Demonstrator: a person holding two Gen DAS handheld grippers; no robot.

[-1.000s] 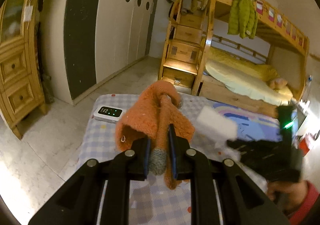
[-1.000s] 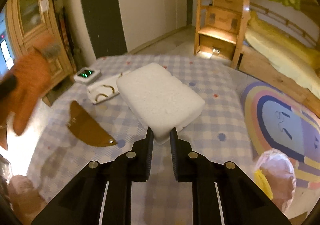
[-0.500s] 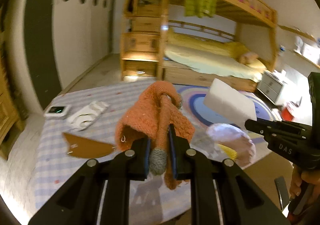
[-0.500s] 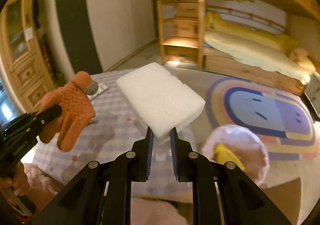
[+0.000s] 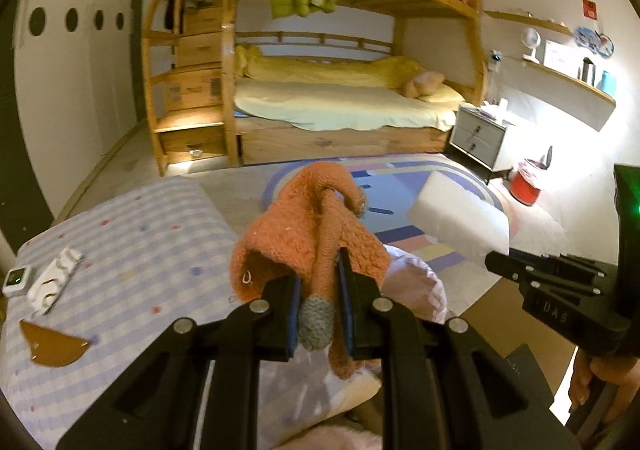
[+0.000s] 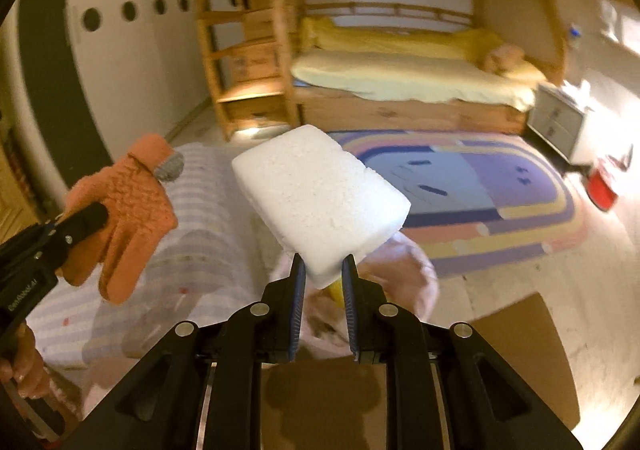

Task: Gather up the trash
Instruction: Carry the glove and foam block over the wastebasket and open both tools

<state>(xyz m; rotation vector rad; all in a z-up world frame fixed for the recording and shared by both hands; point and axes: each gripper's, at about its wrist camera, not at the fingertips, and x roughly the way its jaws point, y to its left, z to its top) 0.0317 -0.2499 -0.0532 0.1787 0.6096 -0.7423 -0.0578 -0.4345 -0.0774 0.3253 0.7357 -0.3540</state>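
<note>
My left gripper is shut on an orange knitted glove with grey fingertips and holds it in the air past the table's right end. My right gripper is shut on a white foam block, also in the air; the block shows in the left wrist view. Below both lies a pale pink trash bag with something yellow inside; it shows in the left wrist view. The glove and left gripper show at the left of the right wrist view.
A table with a checked cloth holds a brown half-round piece, a white tray-like piece and a small white device. A cardboard sheet lies on the floor. A bunk bed, rug and red bin stand beyond.
Both grippers swung right, away from over the table toward the pink bag at its end, still holding the glove and foam block.
</note>
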